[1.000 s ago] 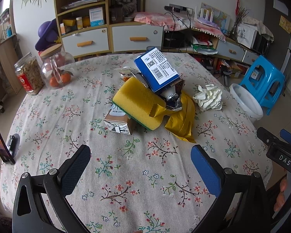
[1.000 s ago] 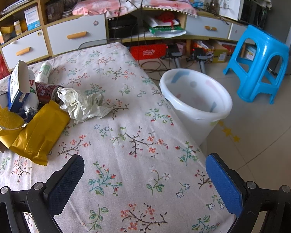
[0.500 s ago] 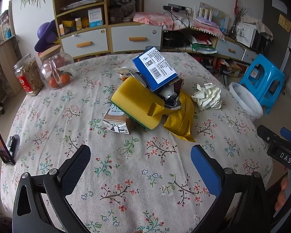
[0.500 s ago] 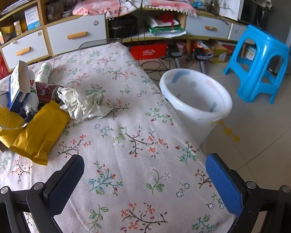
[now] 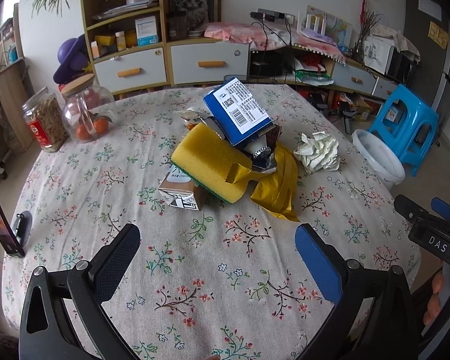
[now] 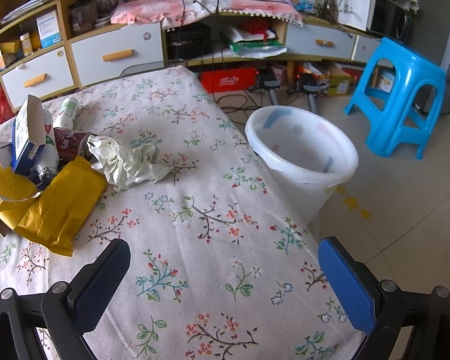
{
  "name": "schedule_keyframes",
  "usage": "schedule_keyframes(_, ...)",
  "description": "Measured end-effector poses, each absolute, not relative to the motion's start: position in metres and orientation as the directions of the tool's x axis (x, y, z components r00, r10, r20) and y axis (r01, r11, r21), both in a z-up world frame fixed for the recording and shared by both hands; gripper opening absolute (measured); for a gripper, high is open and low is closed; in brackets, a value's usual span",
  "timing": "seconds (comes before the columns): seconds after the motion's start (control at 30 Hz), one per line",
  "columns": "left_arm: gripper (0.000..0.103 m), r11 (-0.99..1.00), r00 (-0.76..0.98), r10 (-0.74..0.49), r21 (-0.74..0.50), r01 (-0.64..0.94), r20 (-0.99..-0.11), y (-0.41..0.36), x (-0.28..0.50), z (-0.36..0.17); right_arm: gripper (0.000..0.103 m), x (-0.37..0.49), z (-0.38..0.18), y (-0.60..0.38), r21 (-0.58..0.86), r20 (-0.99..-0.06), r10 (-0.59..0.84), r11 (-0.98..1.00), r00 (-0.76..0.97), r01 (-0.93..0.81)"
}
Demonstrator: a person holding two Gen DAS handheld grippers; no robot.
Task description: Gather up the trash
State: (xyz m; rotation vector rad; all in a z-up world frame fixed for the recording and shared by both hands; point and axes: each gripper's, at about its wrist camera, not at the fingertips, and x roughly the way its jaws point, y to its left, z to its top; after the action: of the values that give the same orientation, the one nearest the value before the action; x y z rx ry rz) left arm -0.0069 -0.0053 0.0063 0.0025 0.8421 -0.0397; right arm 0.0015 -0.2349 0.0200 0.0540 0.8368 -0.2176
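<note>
two grippers, both spread wide, nothing between the fingers. left gripper [image 5: 217,249] hangs over bare floral tablecloth [image 5: 171,270] near the table's front edge; one finger has a black mesh-textured pad, the other a smooth blue pad. right gripper [image 6: 225,267] has the same build and sits over the cloth near the table's right edge.

trash is heaped mid-table, well ahead of the left gripper:
- yellow sponge [image 5: 213,162], thick porous block with a green scouring layer underneath, lying tilted
- small carton [image 5: 180,193], brown and white cardboard, partly under the sponge
- blue box [image 5: 238,111], flat rectangular, white barcode label, leaning on top of the pile; in the right wrist view one end flap is open
- gold wrapper [image 5: 277,183], shiny crinkled foil with a torn zigzag edge, draped down the right side of the heap and touching the sponge
- crumpled silver foil and a dark red can in the middle of the pile, partly hidden
- crumpled paper [image 5: 316,151], off-white wad, just beside the wrapper on the side toward the bin

bin [image 6: 303,156]: translucent white plastic, round, tapered, standing on the tiled floor against the table's right edge. blue stool [image 6: 402,96], moulded plastic, is behind it.

far left of the table: two glass jars [image 5: 87,111], one with a wooden lid holding orange fruit, one with a red label and brown contents. both well apart from the heap.
</note>
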Motion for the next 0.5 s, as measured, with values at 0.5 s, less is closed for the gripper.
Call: schedule_keyframes(0.5, 0.103, 0.999, 0.661, -0.036, -0.019, 0.033, -0.750, -0.0043, -0.0072, 0.0056, 0.103, 0.0015, 0.0193, -0.2346, -0.044, -0.740, -0.176, 0.976, 0.650, 0.213)
